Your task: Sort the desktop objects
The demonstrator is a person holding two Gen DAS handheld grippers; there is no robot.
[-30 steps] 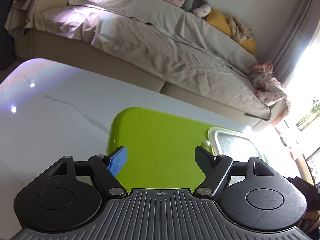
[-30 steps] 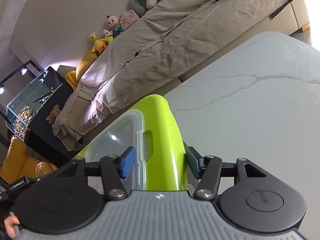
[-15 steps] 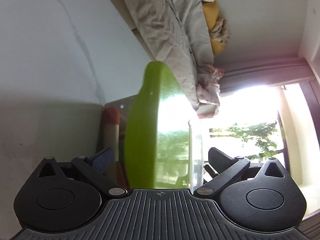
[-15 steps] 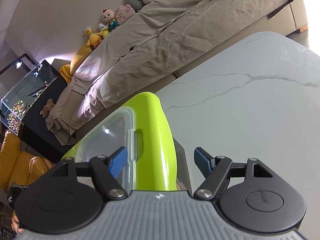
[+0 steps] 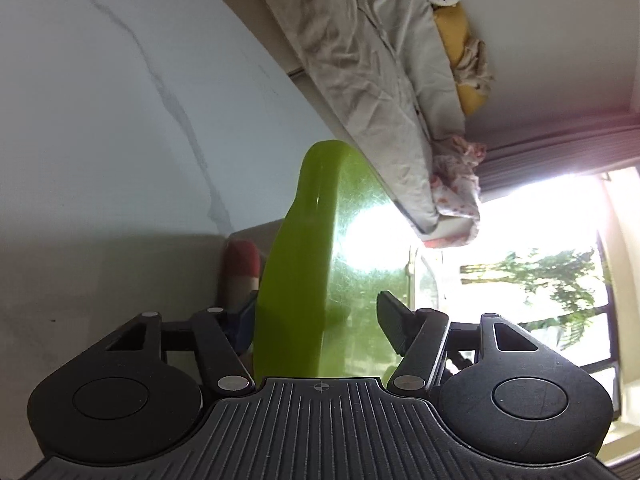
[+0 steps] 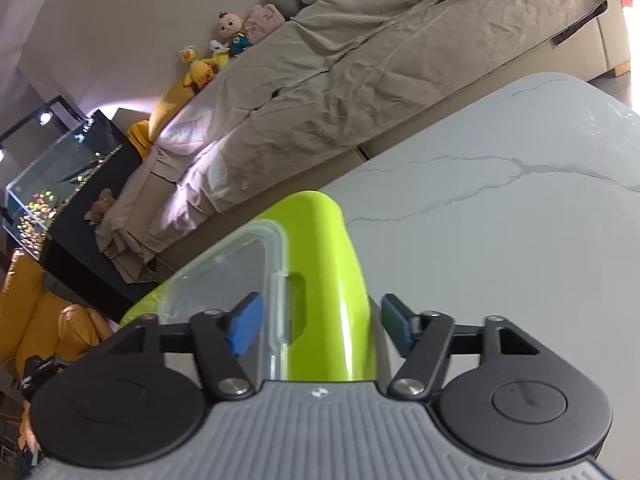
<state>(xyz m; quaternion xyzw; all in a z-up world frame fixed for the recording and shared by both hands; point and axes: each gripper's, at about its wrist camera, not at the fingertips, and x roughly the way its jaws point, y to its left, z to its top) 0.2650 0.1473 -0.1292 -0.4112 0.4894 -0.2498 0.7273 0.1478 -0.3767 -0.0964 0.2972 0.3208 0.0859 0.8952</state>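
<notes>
1. Green lid (image 6: 340,280) with its clear plastic window (image 6: 224,276) stood on edge above the marble-patterned desk (image 6: 500,240), one long rim running between the jaws of the right gripper (image 6: 318,326) and the opposite rim between those of the left gripper (image 5: 316,316).

2. Right gripper's jaws were closing; the blue pads (image 6: 244,324) stood just off either side of the rim, and no firm pinch showed.

3. Left gripper's jaws were closing too, with the left pad (image 5: 244,322) tucked against the back of the lid and the right finger standing clear of its glossy face.

4. Taking the lid from both sides looked meant to steady a broad, slippery panel that one narrow grip would let swing.

5. Behind the lid in the left wrist view, a red-topped object (image 5: 240,268) sat in what seemed an open box (image 5: 256,232) on the desk; the lid was probably lifted off that box to reach its contents.

6. No brand, label or readable writing appeared on the lid, the box or the grippers.

7. A sofa under a beige cover (image 6: 360,80), lined with soft toys (image 6: 232,36), filled the background.
</notes>
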